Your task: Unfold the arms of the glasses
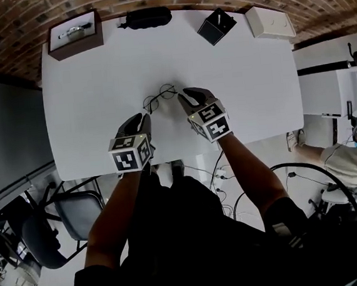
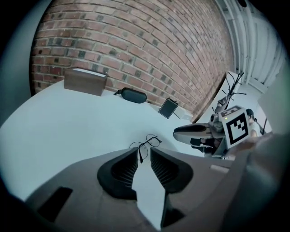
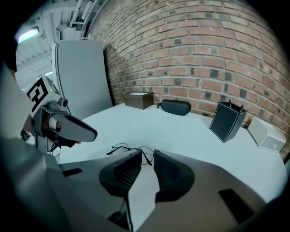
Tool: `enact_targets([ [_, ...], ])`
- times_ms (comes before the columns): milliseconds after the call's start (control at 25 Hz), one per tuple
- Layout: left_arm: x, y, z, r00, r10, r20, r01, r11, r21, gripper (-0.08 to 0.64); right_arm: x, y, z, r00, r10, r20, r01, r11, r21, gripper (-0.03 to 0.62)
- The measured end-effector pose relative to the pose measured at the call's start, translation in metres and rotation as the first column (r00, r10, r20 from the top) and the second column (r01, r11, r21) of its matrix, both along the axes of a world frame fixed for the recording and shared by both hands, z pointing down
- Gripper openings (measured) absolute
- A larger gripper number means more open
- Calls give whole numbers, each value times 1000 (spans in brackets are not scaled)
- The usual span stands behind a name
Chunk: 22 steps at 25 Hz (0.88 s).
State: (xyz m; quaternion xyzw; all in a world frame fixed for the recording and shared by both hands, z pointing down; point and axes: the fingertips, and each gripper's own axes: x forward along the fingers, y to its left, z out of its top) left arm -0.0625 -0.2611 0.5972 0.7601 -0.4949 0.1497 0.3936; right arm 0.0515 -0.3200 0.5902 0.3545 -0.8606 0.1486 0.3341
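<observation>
Wire glasses (image 1: pixel 160 97) lie mid-table (image 1: pixel 100 115); left gripper (image 1: pixel 140 121) and right gripper (image 1: pixel 190 96) are held slightly parted, empty; they could be bent if pinched unevenly

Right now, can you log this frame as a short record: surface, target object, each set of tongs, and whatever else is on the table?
surface: white table
target: wire-rimmed glasses, lying near the table's middle, not gripped
arms of glasses: too thin to tell whether folded
left tongs: jaws apart, nothing held, aimed at the glasses
right tongs: jaws apart, nothing held, aimed at the glasses
far edge: brown box, black case, dark bag, white box
</observation>
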Motion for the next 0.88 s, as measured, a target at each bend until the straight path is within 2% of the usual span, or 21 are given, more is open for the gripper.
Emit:
enact_targets([
  [80,6,-5,8,1000,21,-3,-21,1000,-7,106,-4,-2,14,1000,-14,-9,14,1000,-25,59],
  [280,18,-7,33,997,65,41,-63,997,-49,105,-9,-5,35,997,-54,-47,52,998,-48,63],
  [520,15,-7,53,995,62,72,-57,995,-80,104,-11,-10,53,990,-97,-99,92,994,-51,63],
  [640,16,-9,57,995,64,79,-58,995,-84,104,-9,-10,63,990,-97,-101,91,994,-60,63],
  [880,22,-9,63,988,119,102,-109,989,-100,86,-18,-5,58,988,-127,-88,122,991,-60,44],
])
